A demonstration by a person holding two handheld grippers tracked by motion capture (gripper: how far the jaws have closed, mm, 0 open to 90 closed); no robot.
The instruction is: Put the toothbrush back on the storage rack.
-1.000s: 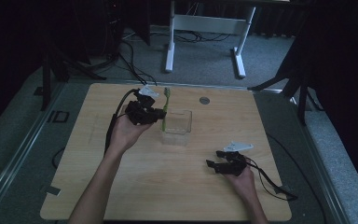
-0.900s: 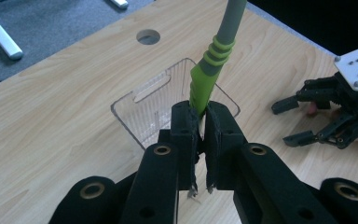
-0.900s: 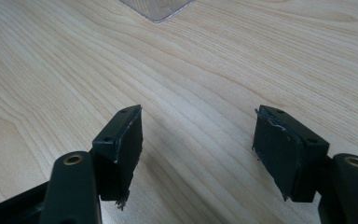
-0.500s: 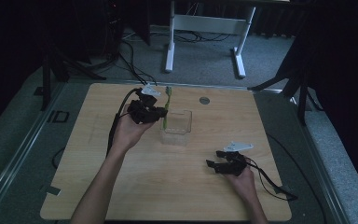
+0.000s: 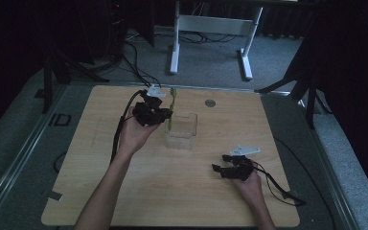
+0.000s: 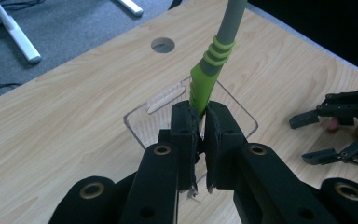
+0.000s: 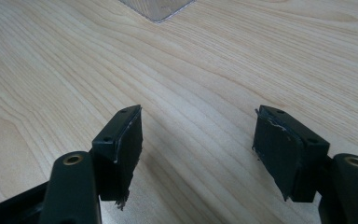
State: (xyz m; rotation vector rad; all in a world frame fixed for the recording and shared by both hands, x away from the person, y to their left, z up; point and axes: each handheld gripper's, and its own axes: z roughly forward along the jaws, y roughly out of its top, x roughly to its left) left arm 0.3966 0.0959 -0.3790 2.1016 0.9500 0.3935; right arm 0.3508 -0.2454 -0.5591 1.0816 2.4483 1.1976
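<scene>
High view: fixed above the near edge of the pale wooden table point(image 5: 172, 191), facing forward and down, far off. Left gripper view: mounted close behind own black jaws, looking across the clear square plastic container point(image 6: 140, 123) toward the table's far edge. Right gripper view: very low, close to the tabletop. Shared by all three: container and surrounding wood.

Table point(image 5: 124, 191): pale wood grain, smooth, matt, giving off a soft sheen. Container point(image 6: 233, 105) near the table's middle: clear plastic, glossy, edges catching light. Toothbrush point(image 6: 205, 84): lime-green rubbery-looking grip, ribbed, with smooth grey plastic above. Left gripper point(image 6: 198, 135): matt black plastic, brass-coloured inserts showing; its 2 pads are fraying rough at the edges.
</scene>
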